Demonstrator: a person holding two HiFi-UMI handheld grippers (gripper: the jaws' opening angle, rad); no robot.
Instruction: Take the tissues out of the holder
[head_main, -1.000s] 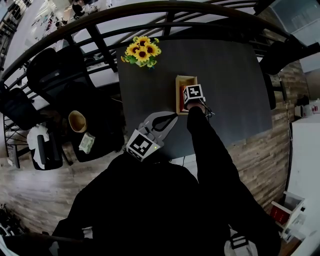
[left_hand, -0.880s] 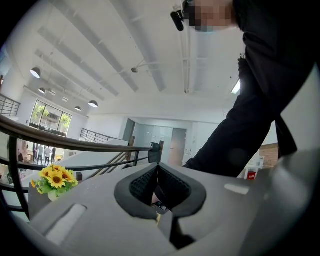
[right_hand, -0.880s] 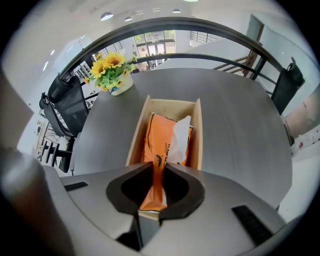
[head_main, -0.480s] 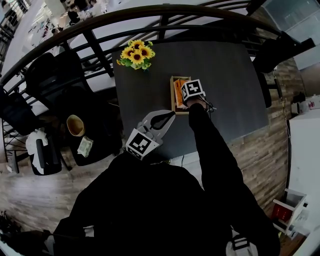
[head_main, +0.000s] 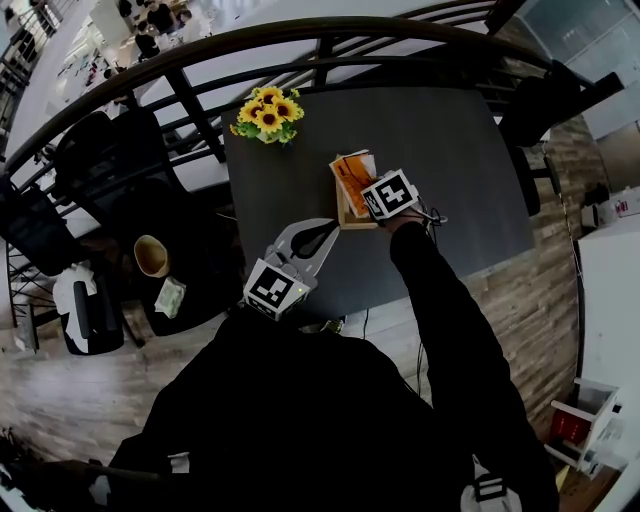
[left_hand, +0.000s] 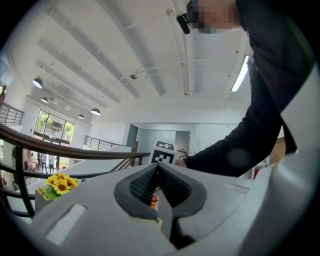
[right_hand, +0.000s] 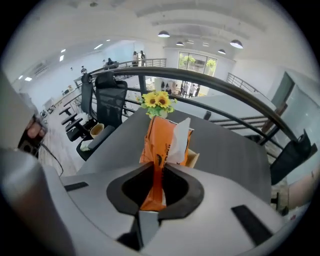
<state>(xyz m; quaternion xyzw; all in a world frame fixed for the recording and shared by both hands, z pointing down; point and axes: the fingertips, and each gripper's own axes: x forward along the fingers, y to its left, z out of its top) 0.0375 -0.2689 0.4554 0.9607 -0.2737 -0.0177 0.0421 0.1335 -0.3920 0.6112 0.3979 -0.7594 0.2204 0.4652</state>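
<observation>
An orange tissue pack (right_hand: 163, 139) with a white tissue (right_hand: 181, 135) sticking out of its top hangs tilted above the dark table. My right gripper (right_hand: 157, 172) is shut on the pack's lower edge. In the head view the tissue pack (head_main: 352, 172) sits just above the small wooden holder (head_main: 346, 216), with the right gripper (head_main: 366, 192) beside it. A corner of the wooden holder (right_hand: 194, 159) shows behind the pack. The left gripper (head_main: 318, 230) rests near the table's front edge, shut with nothing between its pads. From its own camera the left gripper (left_hand: 157, 174) points at the right one.
A bunch of sunflowers (head_main: 265, 112) stands at the far left corner of the dark table (head_main: 460, 170). A curved black railing (head_main: 200, 60) runs behind it. Left of the table are black chairs and a paper cup (head_main: 153, 249).
The right gripper has pulled the orange tissue pack up out of the wooden holder and tipped it to the left. The left gripper has barely moved.
</observation>
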